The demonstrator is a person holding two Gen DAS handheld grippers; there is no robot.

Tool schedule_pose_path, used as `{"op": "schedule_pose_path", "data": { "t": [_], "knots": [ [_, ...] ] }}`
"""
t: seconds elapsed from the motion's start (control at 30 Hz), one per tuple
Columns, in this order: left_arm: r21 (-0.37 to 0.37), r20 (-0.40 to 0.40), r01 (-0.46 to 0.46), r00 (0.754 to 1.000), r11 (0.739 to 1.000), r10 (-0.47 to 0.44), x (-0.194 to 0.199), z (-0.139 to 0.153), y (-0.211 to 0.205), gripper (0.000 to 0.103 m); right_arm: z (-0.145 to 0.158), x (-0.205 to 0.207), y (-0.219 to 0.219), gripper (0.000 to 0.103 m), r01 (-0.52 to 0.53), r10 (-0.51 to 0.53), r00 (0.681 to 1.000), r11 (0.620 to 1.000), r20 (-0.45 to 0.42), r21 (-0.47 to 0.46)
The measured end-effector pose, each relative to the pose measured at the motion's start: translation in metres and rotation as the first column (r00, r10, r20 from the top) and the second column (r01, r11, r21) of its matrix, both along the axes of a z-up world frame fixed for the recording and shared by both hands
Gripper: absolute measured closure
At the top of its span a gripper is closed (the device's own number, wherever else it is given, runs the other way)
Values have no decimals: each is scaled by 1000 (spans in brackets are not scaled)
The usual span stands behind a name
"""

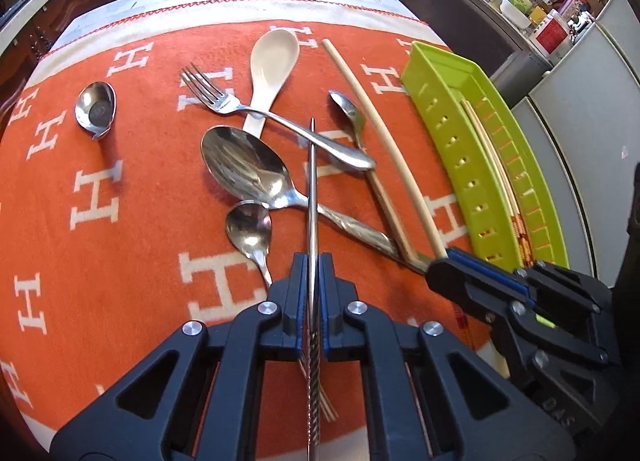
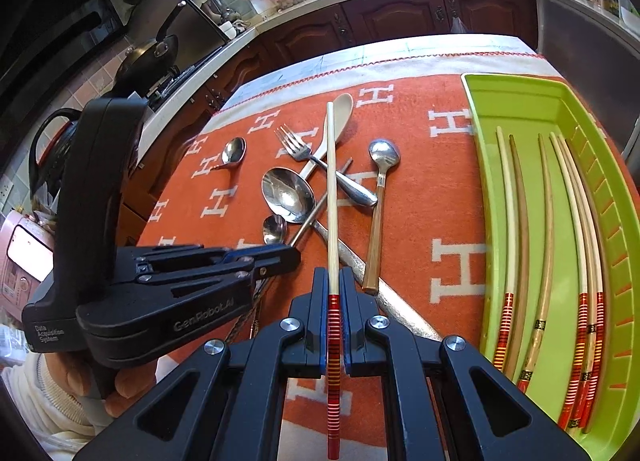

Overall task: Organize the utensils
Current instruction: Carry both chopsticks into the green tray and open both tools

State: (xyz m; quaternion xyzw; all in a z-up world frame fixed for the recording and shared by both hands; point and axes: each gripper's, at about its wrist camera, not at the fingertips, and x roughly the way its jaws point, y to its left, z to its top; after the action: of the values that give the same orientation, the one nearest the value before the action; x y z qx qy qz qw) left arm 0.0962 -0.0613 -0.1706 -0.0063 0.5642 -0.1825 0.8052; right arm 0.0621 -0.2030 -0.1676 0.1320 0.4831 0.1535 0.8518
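— Both tongs are pinching something. At the bottom centre of its own view, the left gripper (image 1: 313,261) is pressed together on a thin metal chopstick (image 1: 312,181) with a twisted handle.

— And the other?

— Low centre in its view, the right gripper (image 2: 333,273) clamps a pale chopstick (image 2: 331,181) at its red-striped end.

— What lies beyond?

— Mid-frame on the orange cloth (image 1: 120,241): a big metal spoon (image 1: 248,169), a fork (image 1: 240,109) lying over a white ceramic spoon (image 1: 272,61), and a wooden-handled spoon (image 2: 380,189).

— The tray?

— The green tray (image 2: 520,101) sits at the right edge, holding several chopsticks (image 2: 544,241).
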Motion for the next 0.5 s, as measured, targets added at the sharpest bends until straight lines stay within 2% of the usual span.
{"op": "schedule_pose_path", "data": {
  "t": [0.27,0.5],
  "knots": [
    [-31,2,-14,1000,999,14,-26,23,20,100,6,-10,-1,98,2,-2,1000,1000,6,15],
    [-76,83,-37,996,996,44,-46,54,35,100,11,-24,-4,98,12,-12,1000,1000,11,28]
  ]
}}
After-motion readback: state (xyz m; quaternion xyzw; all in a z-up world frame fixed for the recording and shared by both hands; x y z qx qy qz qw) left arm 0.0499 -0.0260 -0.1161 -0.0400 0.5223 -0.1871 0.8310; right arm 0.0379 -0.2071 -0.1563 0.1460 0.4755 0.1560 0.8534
